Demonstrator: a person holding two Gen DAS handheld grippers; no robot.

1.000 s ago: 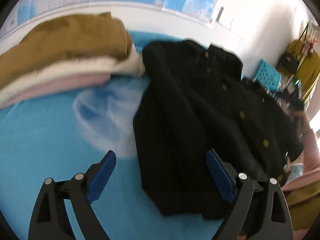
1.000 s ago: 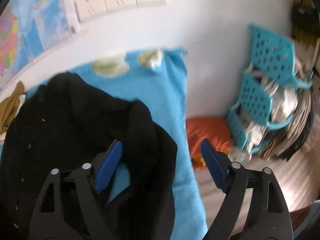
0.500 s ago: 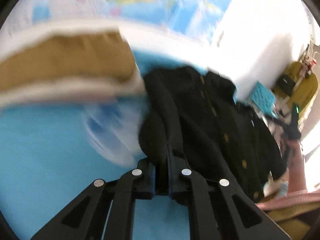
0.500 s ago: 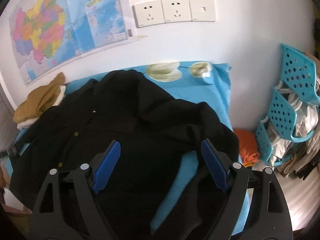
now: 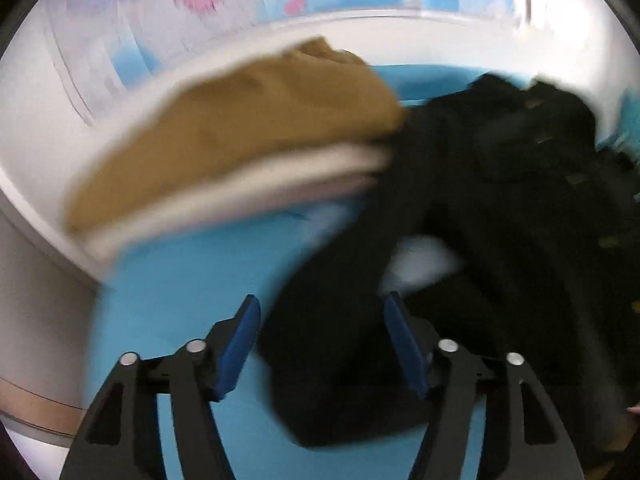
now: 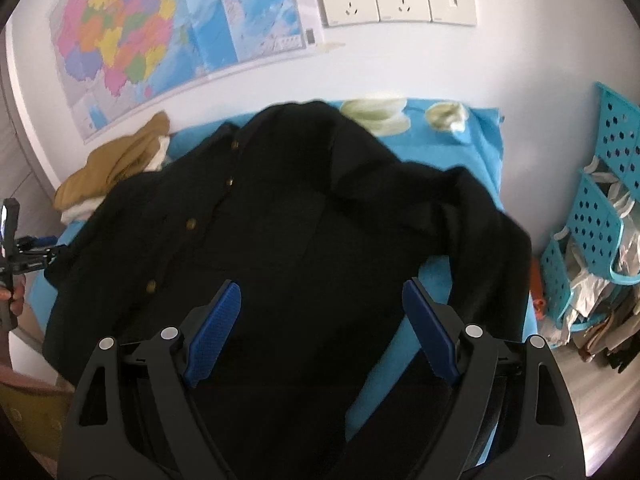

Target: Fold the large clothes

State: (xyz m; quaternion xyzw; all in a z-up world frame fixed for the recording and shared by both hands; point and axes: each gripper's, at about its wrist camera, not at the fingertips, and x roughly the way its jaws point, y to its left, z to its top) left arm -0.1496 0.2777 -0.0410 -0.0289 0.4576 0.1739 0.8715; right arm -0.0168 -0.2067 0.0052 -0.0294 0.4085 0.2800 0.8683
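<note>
While the left wrist view was badly motion-blurred, the left gripper (image 5: 320, 344) showed its jaws opening, with a fold of the black coat (image 5: 500, 240) lying between the blue pads (image 5: 236, 344) but not pinched. Half a second before, those jaws were clamped on that same fold; a second before, they stood wide. The coat lay on the blue bedsheet (image 5: 180, 300), right of the tan-and-white clothes stack (image 5: 240, 140), which it touched.

In the right wrist view, the right gripper (image 6: 320, 328) hung over the coat (image 6: 280, 220) with fingers well apart, nothing pinched. The coat lay flat, front up, its long axis running from the collar near the wall down toward the camera, slightly slanted left; the button row (image 6: 192, 223) followed that line. One sleeve (image 6: 492, 248) bent down along the right edge of the sheet (image 6: 484, 140). Versus a second earlier, much more coat was in frame. The wall map (image 6: 140, 40), sockets (image 6: 396, 2) and teal basket (image 6: 600, 208) were sharp.
</note>
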